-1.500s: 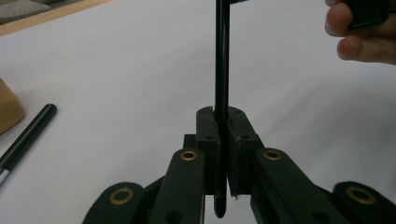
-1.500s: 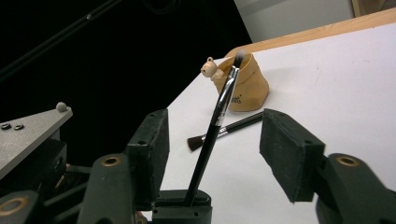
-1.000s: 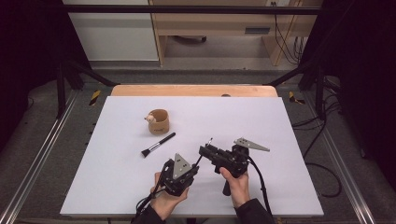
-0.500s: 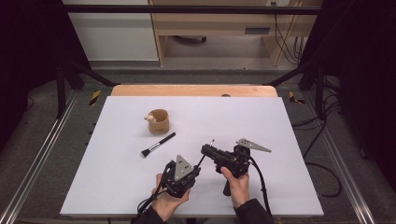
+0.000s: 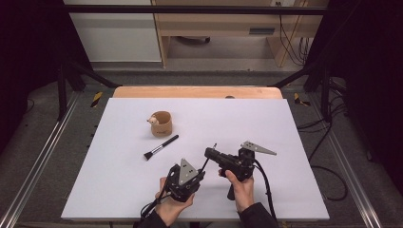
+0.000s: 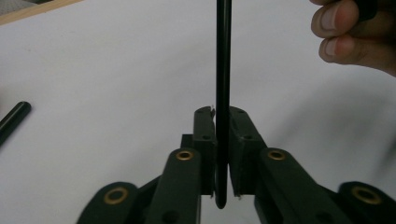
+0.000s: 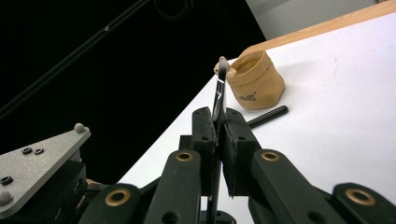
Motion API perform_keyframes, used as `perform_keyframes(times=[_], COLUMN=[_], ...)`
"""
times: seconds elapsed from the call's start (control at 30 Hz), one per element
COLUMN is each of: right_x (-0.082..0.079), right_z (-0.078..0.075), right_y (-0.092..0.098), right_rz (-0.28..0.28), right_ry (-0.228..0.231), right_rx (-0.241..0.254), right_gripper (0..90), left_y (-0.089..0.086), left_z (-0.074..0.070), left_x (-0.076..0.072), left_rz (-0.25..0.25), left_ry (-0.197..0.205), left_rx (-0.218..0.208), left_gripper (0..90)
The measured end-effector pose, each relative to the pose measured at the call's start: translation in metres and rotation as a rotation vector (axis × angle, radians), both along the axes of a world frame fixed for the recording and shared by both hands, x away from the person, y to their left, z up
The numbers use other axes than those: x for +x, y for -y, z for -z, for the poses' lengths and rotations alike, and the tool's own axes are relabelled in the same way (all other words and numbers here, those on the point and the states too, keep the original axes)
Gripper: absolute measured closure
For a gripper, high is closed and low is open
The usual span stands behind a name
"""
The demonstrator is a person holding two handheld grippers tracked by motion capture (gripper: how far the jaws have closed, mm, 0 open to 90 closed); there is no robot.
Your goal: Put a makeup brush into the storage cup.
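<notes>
Both grippers are clamped on one slim black-handled brush (image 5: 208, 158) with a silvery metal collar, held above the white table top (image 5: 285, 123) between the two hands. The left gripper (image 6: 223, 135) pinches the plain black handle near its rounded end, the pads pressed against it on either side; its jaws have just eased a touch wider, yet the handle sits tight between them. The right gripper (image 7: 217, 128) has just finished closing and grips the brush farther up, at the shiny collar, with the small tuft poking out past its jaw tips. From above, the brush runs as a thin slanted line from the left gripper (image 5: 186, 176) up to the right gripper (image 5: 214, 153), whose grey three-cornered plate sticks out to the side. Beyond the held brush, toward the far edge of the table, a second, thicker black-handled brush (image 5: 160, 147) with a pale bristle head lies flat on the white surface. Just past that one stands a small tan fabric pouch (image 5: 161, 124), upright and open at the top, well apart from both grippers.
</notes>
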State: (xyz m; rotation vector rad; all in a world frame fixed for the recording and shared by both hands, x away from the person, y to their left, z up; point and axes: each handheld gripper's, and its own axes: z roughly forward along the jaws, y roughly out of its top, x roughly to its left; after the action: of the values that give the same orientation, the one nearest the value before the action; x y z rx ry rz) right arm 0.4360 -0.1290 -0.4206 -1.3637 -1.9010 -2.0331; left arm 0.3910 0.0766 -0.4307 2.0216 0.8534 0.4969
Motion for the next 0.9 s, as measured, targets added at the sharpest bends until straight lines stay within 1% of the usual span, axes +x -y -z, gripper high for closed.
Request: perform_keyframes(times=[0.03,0.07,0.1,0.2,0.33,0.37,0.47,0.5,0.53,0.57,0.6,0.63,0.7,0.73,0.8,0.83,0.87,0.9], right_x=[0.000,0.000,0.000,-0.001,-0.001,-0.002,-0.003,-0.004,-0.004,-0.004,-0.005,-0.005,-0.005,-0.005,-0.006,-0.006,-0.006,-0.006], right_z=[-0.001,-0.001,-0.001,-0.002,-0.002,-0.002,-0.004,-0.005,-0.005,-0.006,-0.007,-0.007,-0.007,-0.007,-0.007,-0.007,-0.007,-0.007], right_y=[0.000,0.001,0.001,0.001,-0.001,-0.002,-0.003,-0.004,-0.004,-0.003,-0.003,-0.003,-0.004,-0.004,-0.005,-0.005,-0.005,-0.005], right_rz=[0.001,0.003,0.003,0.004,-0.010,-0.011,-0.022,-0.025,-0.026,-0.026,-0.028,-0.028,-0.033,-0.033,-0.037,-0.037,-0.041,-0.041], right_ry=[-0.006,0.007,0.007,0.015,0.032,0.032,0.044,0.045,0.055,0.054,0.058,0.058,0.050,0.050,0.054,0.054,0.058,0.062], right_rx=[0.006,-0.006,-0.006,-0.007,-0.026,-0.023,-0.033,-0.029,-0.031,-0.035,-0.035,-0.035,-0.036,-0.036,-0.036,-0.036,-0.038,-0.035], right_gripper=[84.8,84.8,84.8,84.9,84.8,84.8,84.8,84.9,84.9,84.8,84.8,84.8,84.8,84.8,84.9,84.9,84.9,84.9], left_y=[0.000,-0.001,-0.001,-0.003,-0.005,-0.004,0.000,0.002,0.004,0.006,0.007,0.008,0.011,0.011,0.012,0.011,0.011,0.010], left_z=[-0.001,-0.001,-0.003,-0.009,-0.019,-0.021,-0.025,-0.026,-0.027,-0.028,-0.029,-0.030,-0.032,-0.032,-0.033,-0.033,-0.033,-0.034], left_x=[0.000,0.000,0.000,0.001,0.003,0.004,0.005,0.006,0.006,0.007,0.007,0.008,0.009,0.010,0.012,0.013,0.013,0.013], left_rz=[-0.003,-0.001,-0.003,-0.004,0.006,0.005,0.010,0.013,0.013,0.018,0.019,0.019,0.019,0.016,0.014,0.015,0.014,0.013], left_ry=[0.005,0.005,0.006,0.009,0.017,0.018,0.023,0.026,0.029,0.032,0.034,0.036,0.040,0.041,0.037,0.036,0.037,0.038], left_rx=[-0.002,-0.006,-0.009,-0.022,-0.028,-0.027,-0.015,-0.013,-0.009,-0.007,-0.008,-0.007,-0.005,-0.003,-0.009,-0.005,-0.003,-0.005], left_gripper=[74.6,67.3,67.3,58.7,56.3,55.9,55.6,55.7,56.1,56.5,59.0,59.0,63.8,63.8,69.2,69.2,74.1,74.1])
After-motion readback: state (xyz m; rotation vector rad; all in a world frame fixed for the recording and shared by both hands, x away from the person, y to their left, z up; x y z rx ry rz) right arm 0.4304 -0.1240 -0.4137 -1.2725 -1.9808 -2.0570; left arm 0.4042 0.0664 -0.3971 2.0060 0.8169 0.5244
